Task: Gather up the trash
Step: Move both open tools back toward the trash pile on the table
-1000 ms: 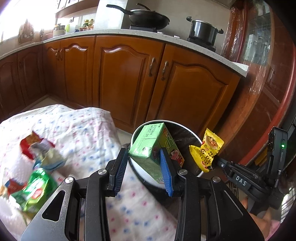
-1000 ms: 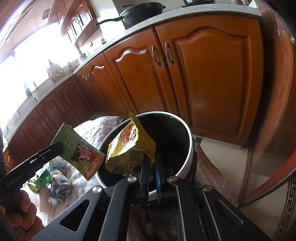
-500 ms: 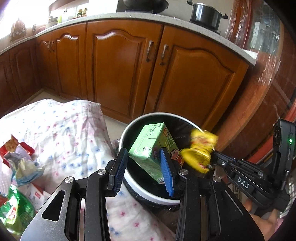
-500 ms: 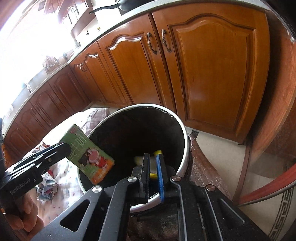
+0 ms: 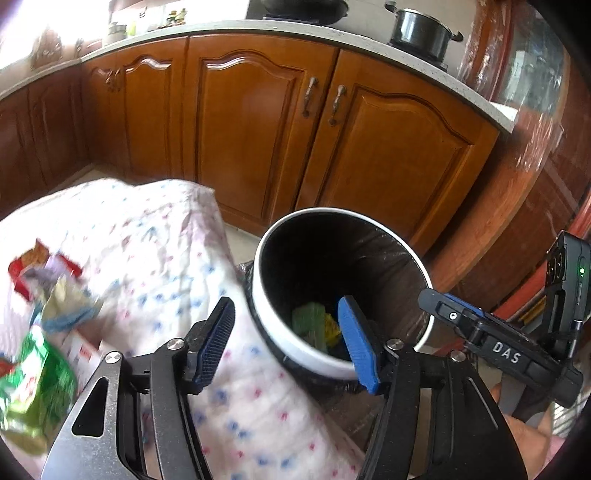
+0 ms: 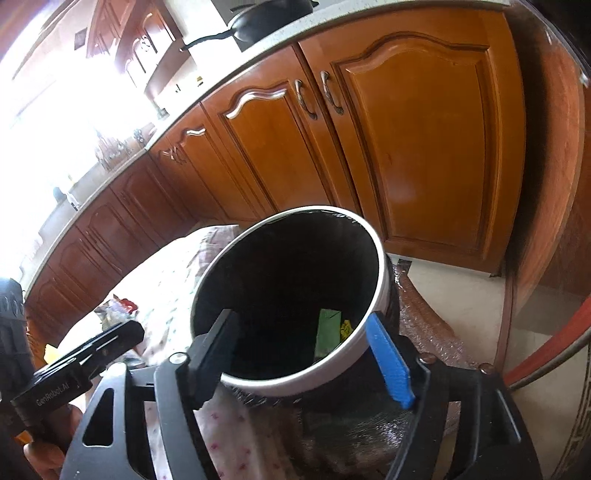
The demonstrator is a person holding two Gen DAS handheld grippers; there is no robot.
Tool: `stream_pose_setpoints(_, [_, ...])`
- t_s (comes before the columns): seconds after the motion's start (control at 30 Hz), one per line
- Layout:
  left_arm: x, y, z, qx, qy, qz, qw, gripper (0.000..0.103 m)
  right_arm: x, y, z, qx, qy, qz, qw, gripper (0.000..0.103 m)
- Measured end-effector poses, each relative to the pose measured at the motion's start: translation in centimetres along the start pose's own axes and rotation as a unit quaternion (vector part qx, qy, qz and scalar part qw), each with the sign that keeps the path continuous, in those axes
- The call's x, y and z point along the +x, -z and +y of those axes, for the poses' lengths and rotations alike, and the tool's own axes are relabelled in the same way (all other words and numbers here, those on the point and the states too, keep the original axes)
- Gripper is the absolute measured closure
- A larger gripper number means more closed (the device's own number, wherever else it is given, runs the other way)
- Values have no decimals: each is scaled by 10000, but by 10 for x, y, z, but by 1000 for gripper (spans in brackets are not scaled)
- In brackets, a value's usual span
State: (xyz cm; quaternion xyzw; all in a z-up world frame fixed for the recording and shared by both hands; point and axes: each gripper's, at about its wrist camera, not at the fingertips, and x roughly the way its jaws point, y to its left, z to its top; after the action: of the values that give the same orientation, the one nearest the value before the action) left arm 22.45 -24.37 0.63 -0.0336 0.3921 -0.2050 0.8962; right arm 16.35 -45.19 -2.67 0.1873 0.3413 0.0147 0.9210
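A white-rimmed trash bin (image 5: 295,356) (image 6: 354,345) with a black liner stands beside a cloth-covered table. At its bottom lie a green carton (image 5: 308,321) (image 6: 327,330) and a yellow snack wrapper (image 5: 330,328) (image 6: 346,328). My left gripper (image 5: 286,336) hangs over the bin's near rim, its jaws opening with nothing between them. Over the same rim my right gripper (image 6: 301,343) is also opening and holds nothing. Several crumpled wrappers (image 5: 44,314) (image 6: 114,308) lie on the flowered cloth (image 5: 147,240) at the left.
Wooden kitchen cabinets (image 5: 258,122) with a light countertop run behind the bin. A pot (image 5: 421,31) and a pan (image 6: 266,18) sit on the stove. A dark wooden cabinet (image 5: 535,166) stands at the right. A hand (image 6: 40,435) grips the left tool.
Both grippers opened. The green carton left the left gripper and the yellow wrapper left the right one; both now lie at the bottom of the bin. The left gripper dropped slightly.
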Motion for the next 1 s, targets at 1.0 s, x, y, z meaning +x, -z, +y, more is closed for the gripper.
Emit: stream_pose_setpoints(1.0, [-131, 106, 103, -1036, -397, -479, 9927, 36, -14, 87, 110, -400, -938, 417, 9939, 24])
